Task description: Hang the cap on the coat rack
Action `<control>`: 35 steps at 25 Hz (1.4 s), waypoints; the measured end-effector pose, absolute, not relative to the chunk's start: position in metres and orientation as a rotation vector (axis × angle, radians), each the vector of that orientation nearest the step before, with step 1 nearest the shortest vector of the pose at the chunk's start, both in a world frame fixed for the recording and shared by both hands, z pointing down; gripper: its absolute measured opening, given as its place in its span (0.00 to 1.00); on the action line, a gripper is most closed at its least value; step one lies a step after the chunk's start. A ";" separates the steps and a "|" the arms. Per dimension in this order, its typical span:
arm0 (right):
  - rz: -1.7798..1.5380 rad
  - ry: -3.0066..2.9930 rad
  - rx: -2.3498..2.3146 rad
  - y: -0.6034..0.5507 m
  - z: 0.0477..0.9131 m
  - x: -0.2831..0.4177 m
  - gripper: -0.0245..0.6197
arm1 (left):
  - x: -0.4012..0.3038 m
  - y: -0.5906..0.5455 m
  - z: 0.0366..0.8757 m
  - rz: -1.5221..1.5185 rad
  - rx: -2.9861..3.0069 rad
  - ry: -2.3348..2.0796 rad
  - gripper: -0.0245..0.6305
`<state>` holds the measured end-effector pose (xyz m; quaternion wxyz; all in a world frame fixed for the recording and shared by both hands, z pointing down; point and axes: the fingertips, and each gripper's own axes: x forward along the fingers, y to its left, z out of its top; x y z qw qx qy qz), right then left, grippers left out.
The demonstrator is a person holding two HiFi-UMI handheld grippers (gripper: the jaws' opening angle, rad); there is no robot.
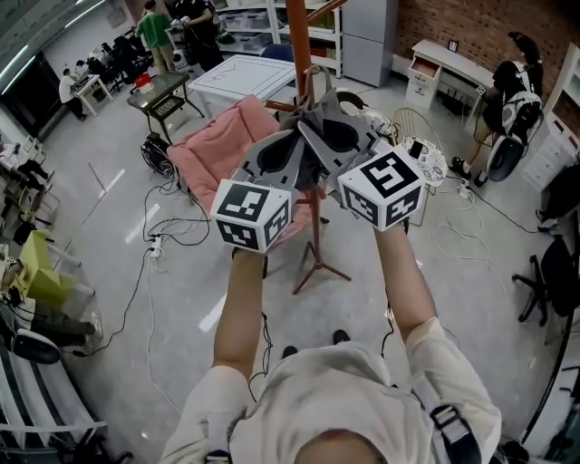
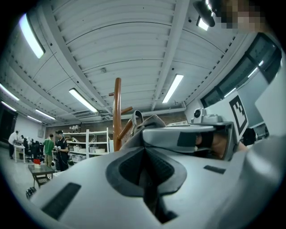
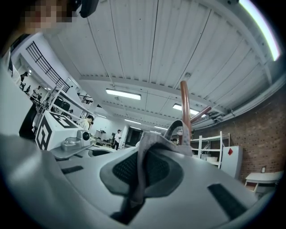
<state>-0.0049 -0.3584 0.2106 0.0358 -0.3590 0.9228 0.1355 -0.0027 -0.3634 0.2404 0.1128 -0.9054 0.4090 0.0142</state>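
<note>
Far left, ppl (image 1: 168,32) stand round work benches, w/ a small dark table (image 1: 163,92) nearer in. Right of that, a pink chair (image 1: 222,145) sits on the floor, cables (image 1: 172,231) trailing near it. The left gripper (image 1: 288,145) is held up at centre-left, marker cube toward the person. In its own view the left gripper (image 2: 145,150) has its jaws pressed together, w/ a dark strip of cloth nipped btwn the pads and grey cloth rising just past the tips, so it is clamped on the cap (image 2: 149,121). The coat rack (image 1: 297,36) stands just beyond both tools: a red-brown pole, its legs (image 1: 317,263) splayed on the floor below the arms. The cap (image 1: 315,100) is grey, lifted btwn the two tool tips, just on the near side of the pole at peg height. Can't tell if it touches the pole or a peg. The left gripper view puts the pole (image 2: 117,112) left of the cloth; the right gripper view puts the pole (image 3: 185,107) right behind the cap's strap loop (image 3: 176,129). The right gripper (image 1: 331,134) is centre-right, angled in toward the left one. In its own view the right gripper (image 3: 145,154) has its jaws closed on a fold of the cap's grey fabric, which hangs down btwn the pads. Far right, a white desk (image 1: 444,59) stands against a brick wall (image 1: 471,23).
</note>
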 end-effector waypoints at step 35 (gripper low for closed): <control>0.347 2.923 -1.071 -0.429 0.241 -0.029 0.05 | -0.025 -0.433 0.272 0.077 -2.690 1.375 0.05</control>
